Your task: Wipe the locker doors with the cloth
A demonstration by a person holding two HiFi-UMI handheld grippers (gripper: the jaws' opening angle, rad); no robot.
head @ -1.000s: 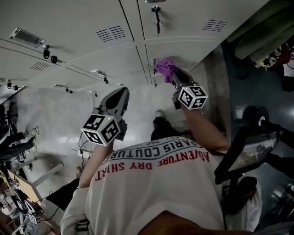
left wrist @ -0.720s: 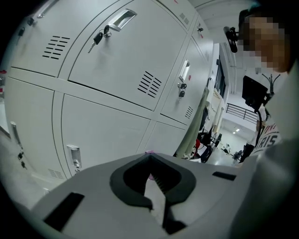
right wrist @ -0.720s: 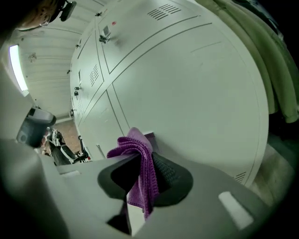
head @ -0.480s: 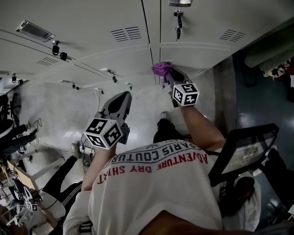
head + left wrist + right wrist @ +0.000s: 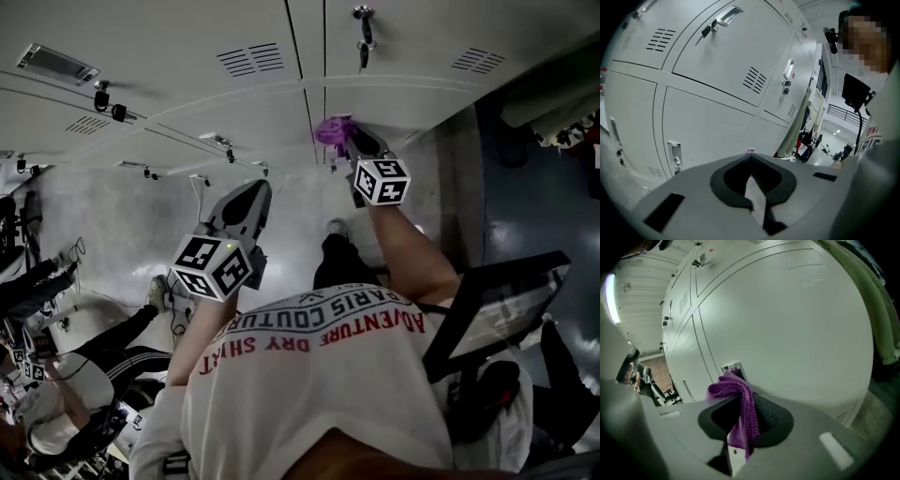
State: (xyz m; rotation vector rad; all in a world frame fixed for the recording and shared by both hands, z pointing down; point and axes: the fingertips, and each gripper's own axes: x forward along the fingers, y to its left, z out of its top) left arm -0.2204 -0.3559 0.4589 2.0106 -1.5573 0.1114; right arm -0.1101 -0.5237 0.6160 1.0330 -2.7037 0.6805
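Shirt: white shirt [image 5: 328, 375] with red print, closest to the head camera, fills the bottom of that view.
Left gripper: left gripper [image 5: 246, 197] [image 5: 750, 159] held out in front of the torso, tips aimed at the lockers but well apart from them. Jaws together, nothing between them.
Right gripper: right gripper [image 5: 354, 139] [image 5: 740, 399] reached further out, low, tips at the lockers. Jaws clamped on the cloth.
Cloth: purple cloth [image 5: 333, 131] [image 5: 733, 390] pinched between the right jaws, bunched over the tips with a tail hanging back into the jaw gap. It sits up against the lower locker door, near that door's left edge.
Locker door: pale grey lower locker door [image 5: 403, 98] [image 5: 787, 324] right ahead of the cloth; more doors of the same kind run off to the left [image 5: 708, 126].
Latch: metal latch plate [image 5: 732, 367] just behind the cloth, partly covered by it.
Key: key [image 5: 363, 42] hangs in the lock of the door above.
Side: black monitor [image 5: 487, 309] at right; seated person [image 5: 75, 375] at lower left.
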